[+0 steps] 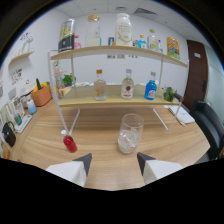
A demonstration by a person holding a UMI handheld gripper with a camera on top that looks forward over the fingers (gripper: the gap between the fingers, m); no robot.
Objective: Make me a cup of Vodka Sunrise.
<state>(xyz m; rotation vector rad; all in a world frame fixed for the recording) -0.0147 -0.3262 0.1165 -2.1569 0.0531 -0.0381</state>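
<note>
Two fingers (84,162) of your gripper (114,159) spread wide, holding nothing, touching nothing. Glass (129,133) with ice stands on the table (165,140) just ahead of them, nearer the right finger. Small red bottle (70,143) lies left of the glass. Three bottles sit on the shelf (117,100) beyond the glass.

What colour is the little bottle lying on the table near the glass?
Red, with a white cap: the little bottle shows best in the gripper view, ahead of the open tongs.
</note>
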